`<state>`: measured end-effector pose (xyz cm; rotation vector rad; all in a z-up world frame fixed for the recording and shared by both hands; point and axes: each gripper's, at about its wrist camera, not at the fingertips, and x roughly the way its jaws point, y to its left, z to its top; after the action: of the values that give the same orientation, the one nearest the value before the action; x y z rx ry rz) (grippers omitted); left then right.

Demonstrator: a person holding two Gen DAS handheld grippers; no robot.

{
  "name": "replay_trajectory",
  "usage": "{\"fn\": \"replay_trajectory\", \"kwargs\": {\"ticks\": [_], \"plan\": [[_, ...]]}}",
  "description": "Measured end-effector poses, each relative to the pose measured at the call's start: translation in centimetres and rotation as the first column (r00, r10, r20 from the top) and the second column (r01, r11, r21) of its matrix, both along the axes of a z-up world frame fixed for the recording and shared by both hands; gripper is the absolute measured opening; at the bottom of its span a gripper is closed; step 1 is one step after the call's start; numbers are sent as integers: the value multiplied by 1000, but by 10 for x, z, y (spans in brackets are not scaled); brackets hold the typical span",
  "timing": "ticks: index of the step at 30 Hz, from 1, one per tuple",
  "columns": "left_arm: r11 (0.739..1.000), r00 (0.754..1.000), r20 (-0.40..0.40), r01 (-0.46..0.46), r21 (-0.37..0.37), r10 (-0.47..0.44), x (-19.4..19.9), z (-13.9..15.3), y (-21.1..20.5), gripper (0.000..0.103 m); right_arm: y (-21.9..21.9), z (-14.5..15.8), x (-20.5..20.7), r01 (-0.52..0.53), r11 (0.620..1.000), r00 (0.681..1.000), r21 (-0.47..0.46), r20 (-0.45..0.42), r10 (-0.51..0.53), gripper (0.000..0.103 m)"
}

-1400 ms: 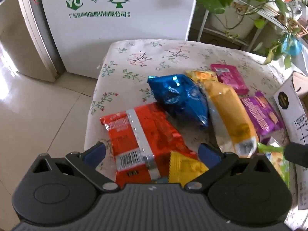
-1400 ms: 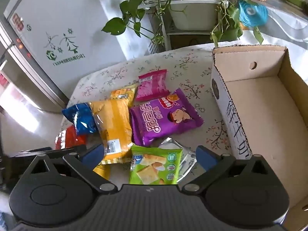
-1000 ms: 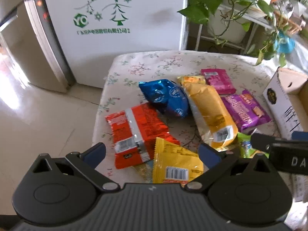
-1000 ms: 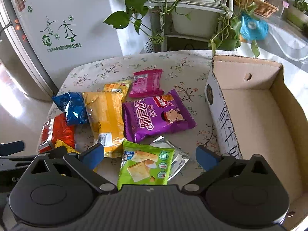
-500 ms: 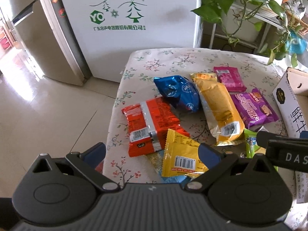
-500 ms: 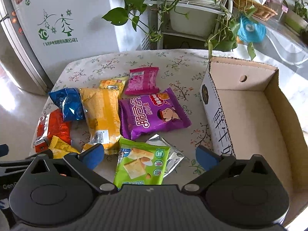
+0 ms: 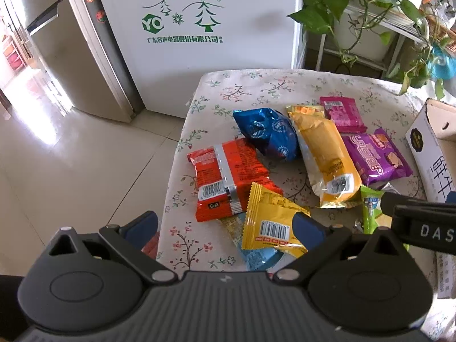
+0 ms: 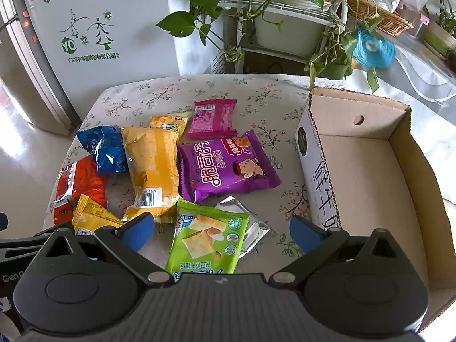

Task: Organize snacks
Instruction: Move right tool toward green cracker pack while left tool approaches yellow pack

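Floral cloth covers the table (image 8: 199, 88), and the snacks lie spread over its left and middle parts. By the left edge sits a red packet (image 7: 225, 176), with a small yellow packet (image 7: 270, 222) overlapping its near corner and a pale blue wrapper (image 7: 256, 256) peeking from beneath, close to the near edge. Behind them rests a blue foil bag (image 7: 265, 131), touching a long orange packet (image 8: 151, 165) that runs from mid-table towards the near edge. A small yellow-orange packet (image 8: 168, 122) and a pink packet (image 8: 212, 118) lie farther back; a purple packet (image 8: 228, 165) sits beside the orange one. A green cracker packet (image 8: 208, 239) lies over a silver wrapper (image 8: 250, 228) near the near edge. An open cardboard box (image 8: 370, 176) (nothing in it) stands along the right edge. The left gripper (image 7: 225, 225) hovers over the near left corner, jaws spread wide and holding nothing; the right gripper (image 8: 222, 228) hovers above the green packet, likewise wide apart and bare.
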<state>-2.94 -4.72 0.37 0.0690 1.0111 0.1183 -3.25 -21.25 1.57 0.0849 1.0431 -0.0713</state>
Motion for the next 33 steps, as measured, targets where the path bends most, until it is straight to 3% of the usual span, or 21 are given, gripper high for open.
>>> {"fn": "replay_trajectory", "kwargs": {"ticks": [33], "plan": [[1000,1000,-5,-20,-2,20,-7,16,-10,100,-8,6,-7,0,1000,1000,6,-24,0,103]]}}
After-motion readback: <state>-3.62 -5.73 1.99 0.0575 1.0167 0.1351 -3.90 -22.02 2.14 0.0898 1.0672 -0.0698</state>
